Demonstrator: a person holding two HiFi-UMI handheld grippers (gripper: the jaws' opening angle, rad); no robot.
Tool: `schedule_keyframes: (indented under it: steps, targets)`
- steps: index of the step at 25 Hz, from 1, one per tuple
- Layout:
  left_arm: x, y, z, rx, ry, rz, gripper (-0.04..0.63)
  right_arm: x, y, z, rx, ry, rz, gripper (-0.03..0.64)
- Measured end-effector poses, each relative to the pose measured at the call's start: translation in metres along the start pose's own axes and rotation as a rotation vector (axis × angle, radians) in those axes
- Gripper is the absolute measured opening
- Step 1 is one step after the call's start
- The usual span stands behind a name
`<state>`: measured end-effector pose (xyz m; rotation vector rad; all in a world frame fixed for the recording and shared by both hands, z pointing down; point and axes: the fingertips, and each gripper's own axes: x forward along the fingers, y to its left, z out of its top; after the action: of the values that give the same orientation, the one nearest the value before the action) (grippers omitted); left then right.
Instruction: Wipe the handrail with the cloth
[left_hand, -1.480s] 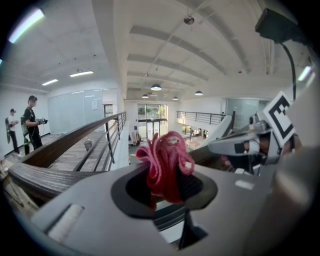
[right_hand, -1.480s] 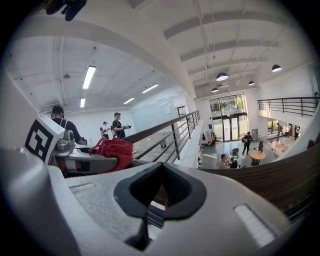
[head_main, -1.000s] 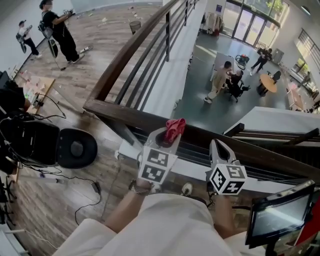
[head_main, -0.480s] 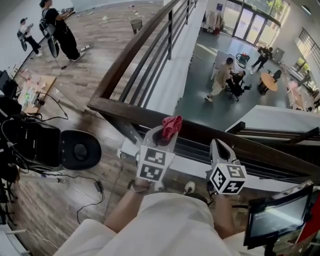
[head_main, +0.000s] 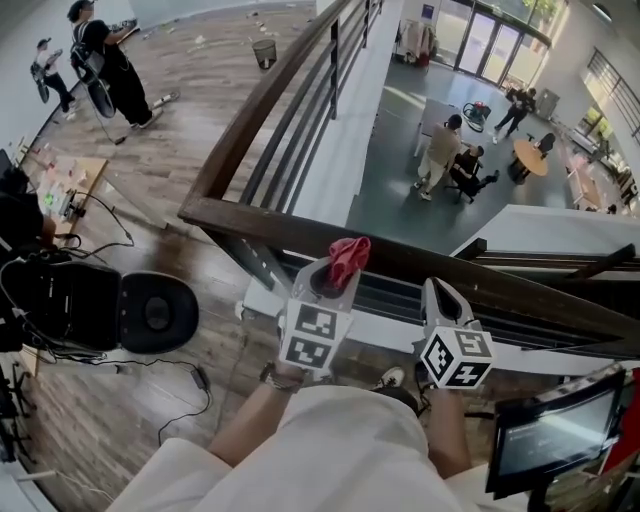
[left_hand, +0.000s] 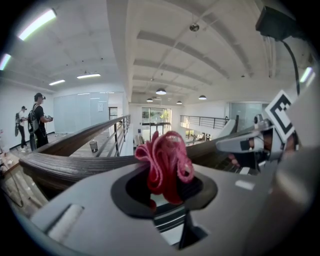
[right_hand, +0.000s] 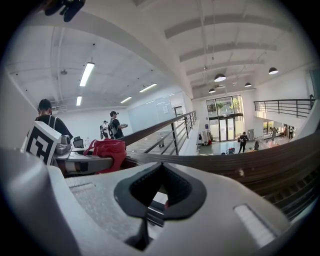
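My left gripper (head_main: 338, 272) was clamped on the cloth (head_main: 349, 256), a red-pink rag bunched into looping folds that stood up out of the jaws, with paler edges showing along the ruffles. The wad sat against the near side of the dark wooden handrail (head_main: 250, 222). My right gripper (head_main: 441, 293) hung just beside it, jaws together on nothing, close to the rail.
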<state>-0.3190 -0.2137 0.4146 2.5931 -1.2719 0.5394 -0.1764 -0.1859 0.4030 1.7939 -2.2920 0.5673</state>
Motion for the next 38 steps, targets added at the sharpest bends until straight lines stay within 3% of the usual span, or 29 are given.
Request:
schedule_keyframes:
  steps: [7, 17, 28, 38]
  targets:
    - [-0.004, 0.001, -0.001, 0.056, -0.07, 0.027, 0.12, 0.0, 0.007, 0.001, -0.012, -0.002, 0.008, 0.002]
    - [-0.007, 0.005, -0.004, 0.054, -0.162, 0.077, 0.12, -0.001, -0.011, 0.006, -0.009, -0.011, 0.004, 0.003]
    - [-0.004, -0.007, -0.019, 0.041, -0.203, 0.136, 0.12, -0.007, -0.024, 0.004, -0.018, -0.003, 0.03, 0.003]
    - [0.003, -0.02, -0.021, 0.024, -0.222, 0.139, 0.12, -0.008, -0.025, -0.002, -0.031, 0.009, 0.068, 0.002]
